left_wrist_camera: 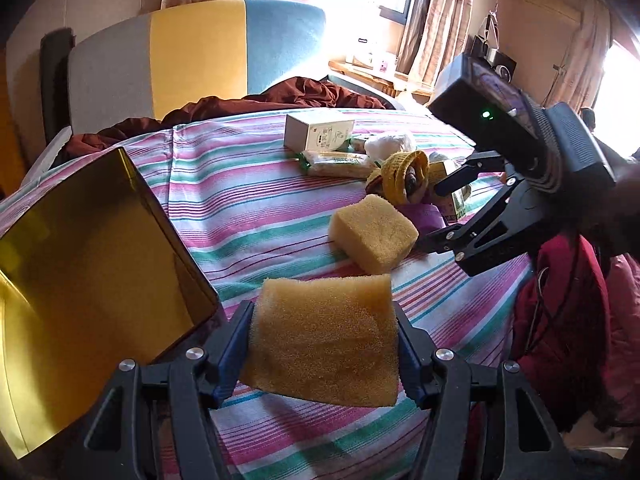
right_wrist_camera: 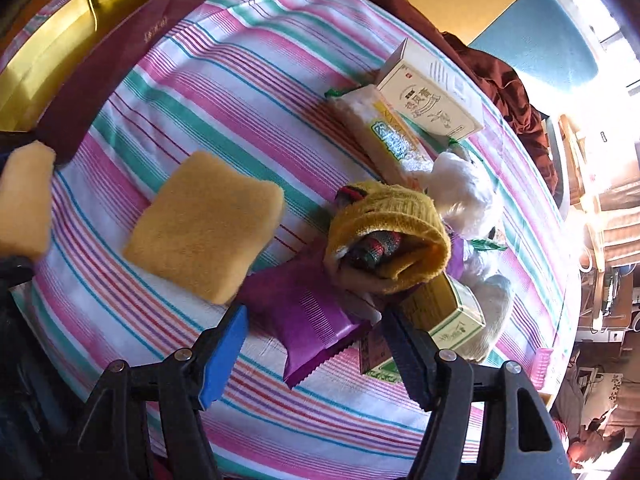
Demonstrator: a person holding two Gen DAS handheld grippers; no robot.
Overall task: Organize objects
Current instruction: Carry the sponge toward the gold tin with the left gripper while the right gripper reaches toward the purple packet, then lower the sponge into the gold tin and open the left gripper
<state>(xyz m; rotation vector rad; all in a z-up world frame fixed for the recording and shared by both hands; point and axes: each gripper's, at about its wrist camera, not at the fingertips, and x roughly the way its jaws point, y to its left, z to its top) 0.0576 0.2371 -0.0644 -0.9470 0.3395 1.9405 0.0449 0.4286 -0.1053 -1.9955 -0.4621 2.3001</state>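
The left gripper (left_wrist_camera: 324,344) pinched a flat yellow sponge (left_wrist_camera: 324,336) between its blue pads, which pressed into the sponge's two sides and held it clear of the striped bedsheet (left_wrist_camera: 240,200). Beside it, at the left edge of the bed, stood an open box with a gold lining (left_wrist_camera: 92,248) and a dark red outer wall.

A second, thicker sponge block (left_wrist_camera: 374,232) lay on the sheet near the middle of the bed. The right gripper (right_wrist_camera: 316,344) pointed steeply down over the pile at the right side of the bed, its jaws spread partway with nothing pressed between them. A purple foil packet (right_wrist_camera: 312,328) lay on the sheet between its fingers; the right-hand finger looked close to a small green-and-white carton (right_wrist_camera: 452,320), though whether they touched could not be told.

Behind the packet sat a yellow knitted sock (right_wrist_camera: 392,220) rolled around something red and dark. Toward the far edge of the bed lay a white plush toy (right_wrist_camera: 464,188), a long wrapped packet (right_wrist_camera: 384,132) and a white box with printed characters (right_wrist_camera: 432,96), all crowded together.
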